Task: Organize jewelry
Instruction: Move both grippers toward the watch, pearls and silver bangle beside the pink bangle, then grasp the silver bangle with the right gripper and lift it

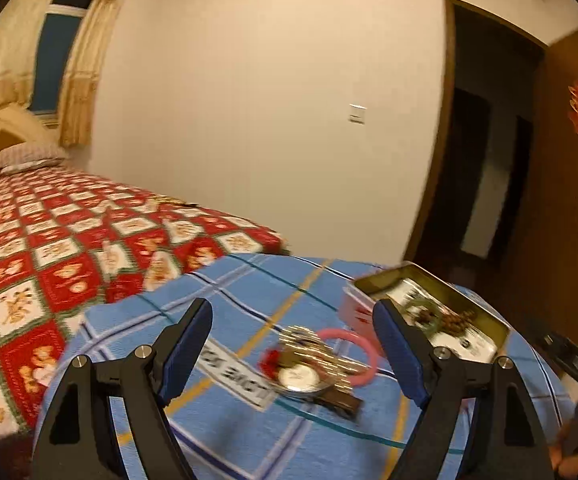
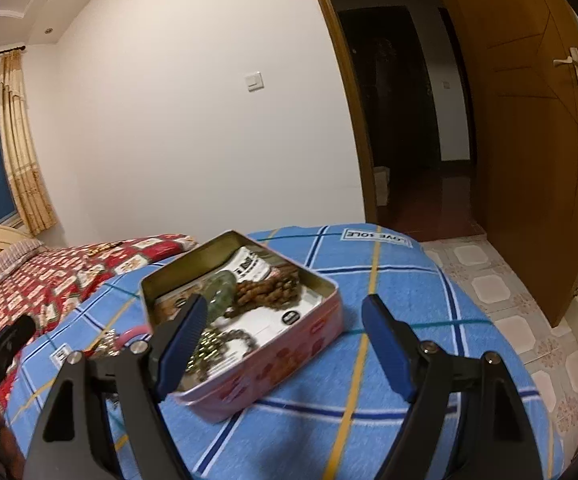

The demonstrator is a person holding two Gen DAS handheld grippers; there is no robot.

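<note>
- The open pink rectangular metal tin sits on the blue plaid cloth; take it as your landmark.
- Inside the tin you have a brown string of wooden beads, a round green jade-like bangle and a gold-coloured chain, all lying on printed cards.
- Just beside the tin, on the side towards the bed, lies a blurred heap: a pink plastic ring, a silver round-faced wristwatch, a gold-coloured piece and something red that you cannot make out.
- Your right gripper stands wide apart with nothing held; its left finger is in front of the tin's near corner, the other over bare cloth beside the tin.
- Your left gripper is also spread wide and holds nothing; the heap shows between its fingers.
- Beyond the tin, a bed with a red-and-white patterned cover, and a brown wooden door standing open.
</note>
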